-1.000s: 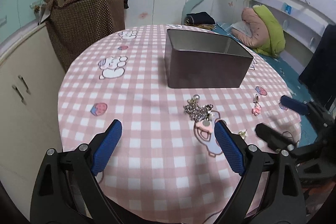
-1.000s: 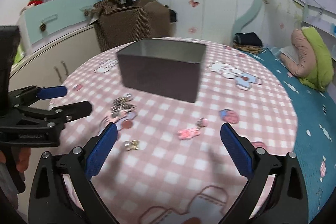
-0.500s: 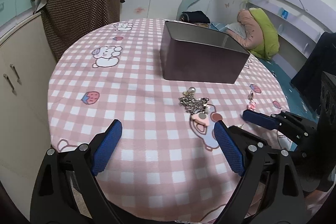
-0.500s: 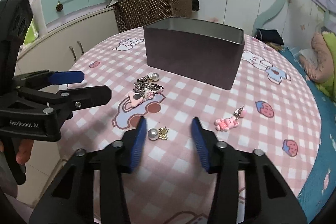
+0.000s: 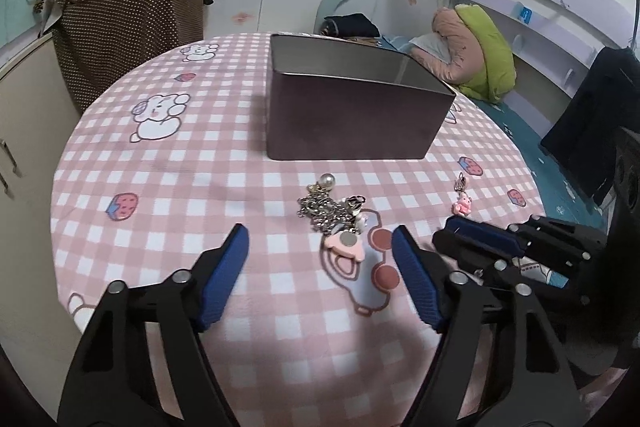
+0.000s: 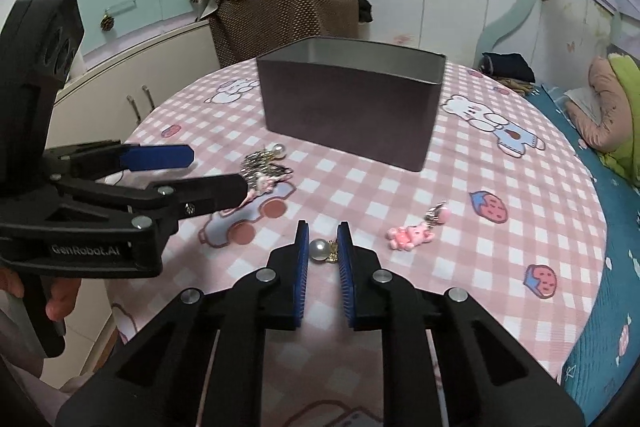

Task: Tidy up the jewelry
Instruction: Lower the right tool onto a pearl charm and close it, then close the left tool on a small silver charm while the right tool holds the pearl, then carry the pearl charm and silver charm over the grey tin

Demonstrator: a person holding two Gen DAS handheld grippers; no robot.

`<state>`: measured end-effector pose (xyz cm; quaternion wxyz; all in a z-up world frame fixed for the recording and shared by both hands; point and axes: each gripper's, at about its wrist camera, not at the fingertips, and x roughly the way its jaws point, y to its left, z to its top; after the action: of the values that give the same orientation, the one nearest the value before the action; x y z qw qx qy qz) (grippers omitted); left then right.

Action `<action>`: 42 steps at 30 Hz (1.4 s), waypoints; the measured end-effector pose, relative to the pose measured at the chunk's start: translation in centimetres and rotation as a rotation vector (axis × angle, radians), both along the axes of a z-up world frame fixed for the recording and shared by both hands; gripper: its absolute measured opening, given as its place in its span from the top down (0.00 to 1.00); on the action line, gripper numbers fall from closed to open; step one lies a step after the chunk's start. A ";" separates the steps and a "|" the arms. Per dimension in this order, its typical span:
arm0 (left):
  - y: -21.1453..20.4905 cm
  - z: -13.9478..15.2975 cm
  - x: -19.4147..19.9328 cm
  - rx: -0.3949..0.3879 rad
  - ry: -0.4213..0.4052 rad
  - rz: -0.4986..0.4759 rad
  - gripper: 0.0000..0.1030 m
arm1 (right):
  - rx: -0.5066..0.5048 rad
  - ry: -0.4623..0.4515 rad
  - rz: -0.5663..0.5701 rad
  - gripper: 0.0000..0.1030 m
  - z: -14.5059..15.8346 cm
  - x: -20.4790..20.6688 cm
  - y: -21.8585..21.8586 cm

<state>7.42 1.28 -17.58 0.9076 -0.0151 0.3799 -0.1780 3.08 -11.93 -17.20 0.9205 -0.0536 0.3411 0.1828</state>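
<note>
While right gripper (image 6: pixel 323 247) narrows round pearl earring (image 6: pixel 320 250), pads bracket pearl; contact unclear, possibly not yet clamped. Low approach suits small flat piece on tablecloth (image 6: pixel 460 247). Just right of it: pink bear charm (image 6: pixel 410 234). Left gripper (image 5: pixel 320 275) spread wide, empty, chain heap (image 5: pixel 330 209) just ahead between tips. Beyond both: open box (image 5: pixel 352 115), likely destination.
</note>
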 end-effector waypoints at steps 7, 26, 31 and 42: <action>-0.9 -0.4 0.7 0.003 0.011 -0.007 0.37 | 0.022 -0.020 -0.076 0.87 0.6 0.7 -2.3; -2.0 -0.4 0.0 0.051 0.005 -0.034 0.78 | 0.063 -0.030 -0.105 0.87 0.8 1.2 -4.6; -1.7 0.4 -0.4 0.021 -0.017 -0.026 0.78 | 0.066 -0.040 -0.108 0.87 1.2 1.2 -4.7; -1.1 2.7 -0.6 -0.016 -0.085 0.020 0.78 | 0.068 -0.096 -0.081 0.87 2.9 1.1 -4.1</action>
<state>6.84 0.17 -14.89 0.9246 -0.0184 0.3392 -0.1726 4.14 -16.05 -14.28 0.9438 -0.0174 0.2919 0.1542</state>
